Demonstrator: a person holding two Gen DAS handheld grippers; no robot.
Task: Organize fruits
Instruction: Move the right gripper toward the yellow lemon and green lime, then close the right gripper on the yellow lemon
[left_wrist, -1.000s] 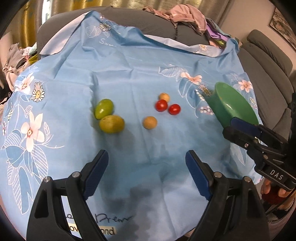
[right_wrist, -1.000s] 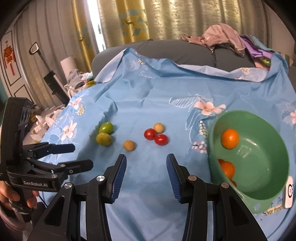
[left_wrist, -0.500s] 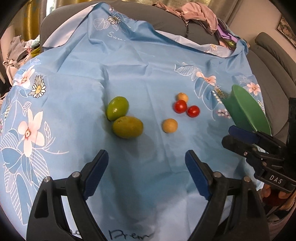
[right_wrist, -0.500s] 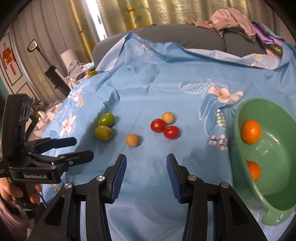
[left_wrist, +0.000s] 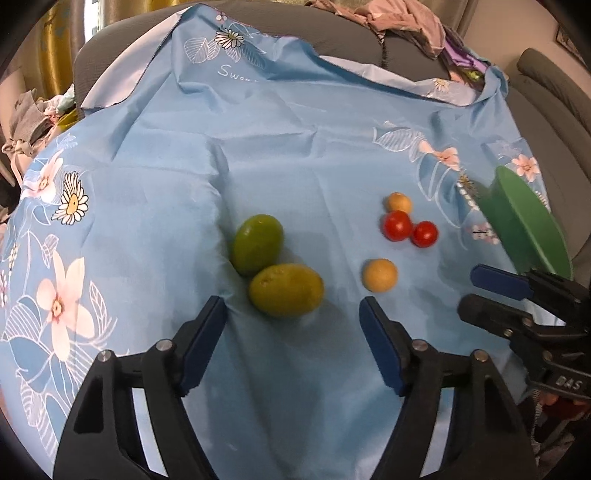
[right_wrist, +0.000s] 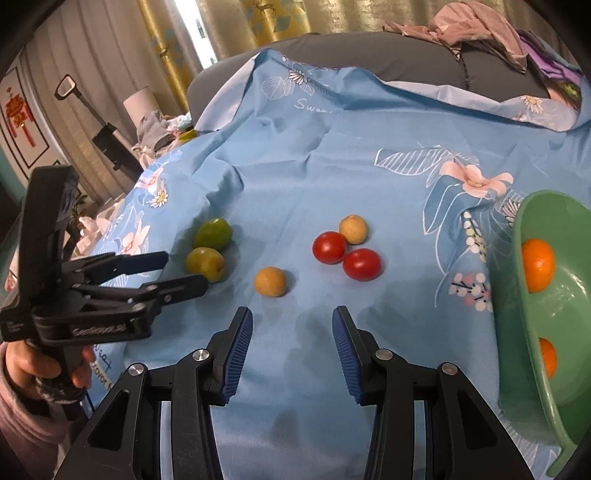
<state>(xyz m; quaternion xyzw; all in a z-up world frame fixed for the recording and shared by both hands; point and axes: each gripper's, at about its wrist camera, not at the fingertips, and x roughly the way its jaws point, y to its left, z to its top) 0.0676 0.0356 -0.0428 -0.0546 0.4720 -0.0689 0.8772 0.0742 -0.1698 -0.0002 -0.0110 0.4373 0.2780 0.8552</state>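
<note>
Closing on nothing yet, left gripper (left_wrist: 291, 314) lines up on the near green fruit (left_wrist: 285, 290) at 12 o'clock; right gripper (right_wrist: 292, 328) hangs spread and empty, tan fruit (right_wrist: 270, 281) at 11, bowl (right_wrist: 517, 295) at 3 to receive.

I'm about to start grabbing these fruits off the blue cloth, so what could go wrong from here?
The left gripper is closing with nothing between its fingers; the near green fruit touches the far green fruit, so a grab may roll that one away. The two cherry tomatoes touch and could be knocked apart. The green bowl is tilted; its oranges might spill.
</note>
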